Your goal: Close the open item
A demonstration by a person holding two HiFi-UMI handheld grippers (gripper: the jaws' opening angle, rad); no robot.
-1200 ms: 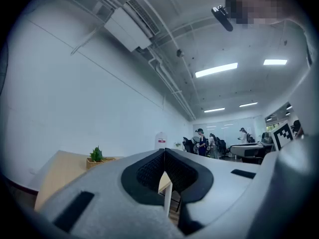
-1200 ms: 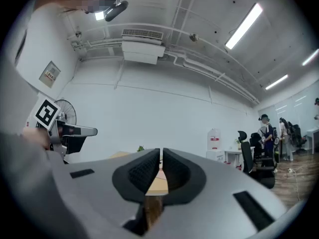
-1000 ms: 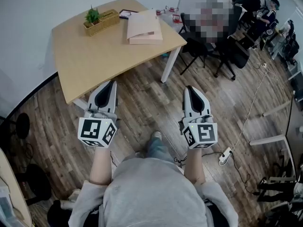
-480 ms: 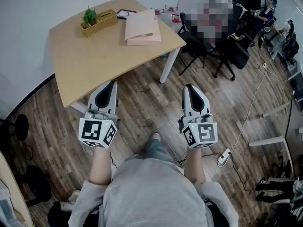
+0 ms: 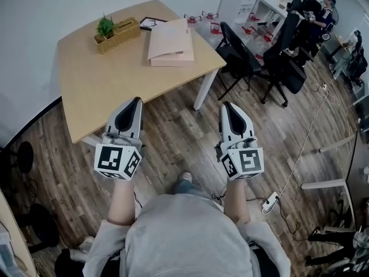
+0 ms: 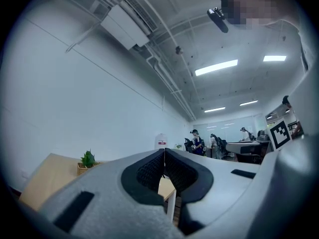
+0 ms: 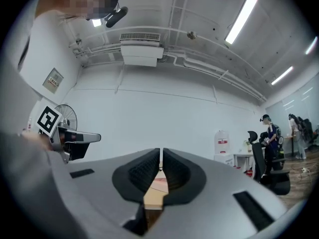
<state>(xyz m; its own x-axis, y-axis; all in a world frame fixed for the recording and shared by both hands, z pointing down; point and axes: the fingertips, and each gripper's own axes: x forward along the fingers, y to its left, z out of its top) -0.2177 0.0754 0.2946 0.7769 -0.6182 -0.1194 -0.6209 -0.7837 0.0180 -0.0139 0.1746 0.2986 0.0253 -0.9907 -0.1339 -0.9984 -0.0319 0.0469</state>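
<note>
Pink box (image 5: 171, 42), long axis toward far wall (image 5: 34, 4)

Worktop (image 5: 115, 79): pale wood, smooth, matt.
Floor (image 5: 173, 137): grey-brown wood planks, visible grain, low sheen.
Pink box (image 5: 170, 42): card-like, matt.
Planter (image 5: 120, 30): woven, rough.
Left hand-held gripper (image 5: 136, 100), right hand-held gripper (image 5: 225, 105): grey matt plastic shells; pads (image 6: 149, 171) black, ribbed.
Sweatshirt (image 5: 184, 235): grey cloth.

wear: grey sweatshirt (image 5: 187, 235) | left hand-held gripper (image 5: 136, 100): grey shell, black-white marker cube (image 5: 118, 160) | right hand-held gripper (image 5: 226, 105): same
</note>
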